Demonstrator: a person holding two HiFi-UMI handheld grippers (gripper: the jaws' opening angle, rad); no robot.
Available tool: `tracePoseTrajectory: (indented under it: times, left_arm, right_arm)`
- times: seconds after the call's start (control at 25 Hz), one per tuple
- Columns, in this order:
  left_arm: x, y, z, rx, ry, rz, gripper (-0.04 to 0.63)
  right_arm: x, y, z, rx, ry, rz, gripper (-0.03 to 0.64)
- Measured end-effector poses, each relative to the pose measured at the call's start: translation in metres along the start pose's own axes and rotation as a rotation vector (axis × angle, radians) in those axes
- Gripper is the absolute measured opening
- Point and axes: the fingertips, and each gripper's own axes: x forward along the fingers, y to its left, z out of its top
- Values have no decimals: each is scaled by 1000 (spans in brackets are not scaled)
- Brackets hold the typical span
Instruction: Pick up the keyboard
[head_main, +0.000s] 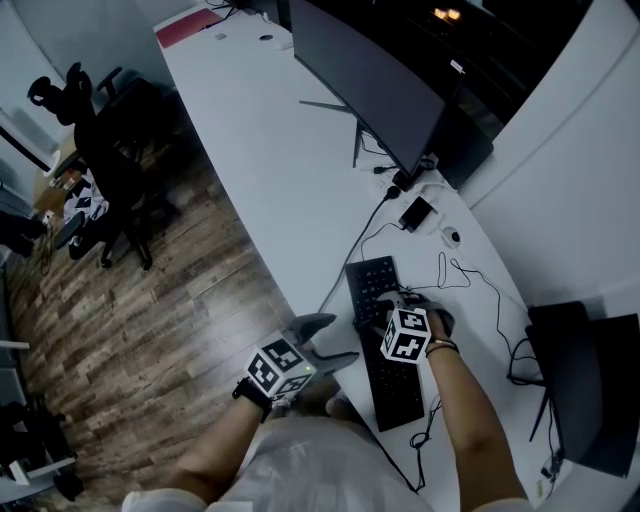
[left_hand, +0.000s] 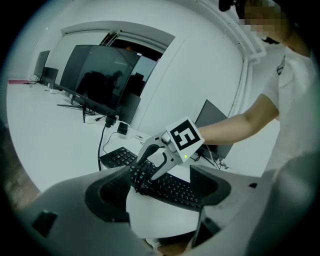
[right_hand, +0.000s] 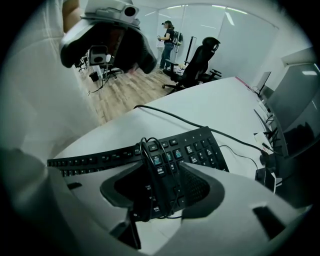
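- While the keyboard (head_main: 378, 285) lies flat on the white desk (head_main: 260, 140), we find the left gripper (head_main: 338, 340) spread and empty at the near edge, just left of it, likely held in reserve.
- The right gripper (right_hand: 160, 195) points steeply down over the keyboard's middle, apparently lining up a grasp. Its jaws stand apart astride a cable bundle (right_hand: 150, 160) on the keys, pinching nothing.
- Farther off, the monitor (head_main: 370, 80) stands well apart.

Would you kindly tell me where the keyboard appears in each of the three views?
Head view: keyboard lower centre-right.
Left gripper view: keyboard centre, beyond the jaws.
Right gripper view: keyboard centre, seen between the jaws.
Shared landmark: the dark monitor.
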Motion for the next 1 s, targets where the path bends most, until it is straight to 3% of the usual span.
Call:
tracePoseTrajectory:
  times: [0.4, 0.6, 1.0]
  left_arm:
    - [-2, 0, -2, -10, 7, -8, 347]
    - [0, -2, -3, -10, 10, -13, 347]
    - [0, -3, -6, -13, 15, -16, 347]
  right_arm:
    - [3, 5, 2, -37, 22, 39, 198]
    - [2, 4, 1, -59, 36, 37, 127]
    - [4, 10, 1, -77, 45, 28, 61]
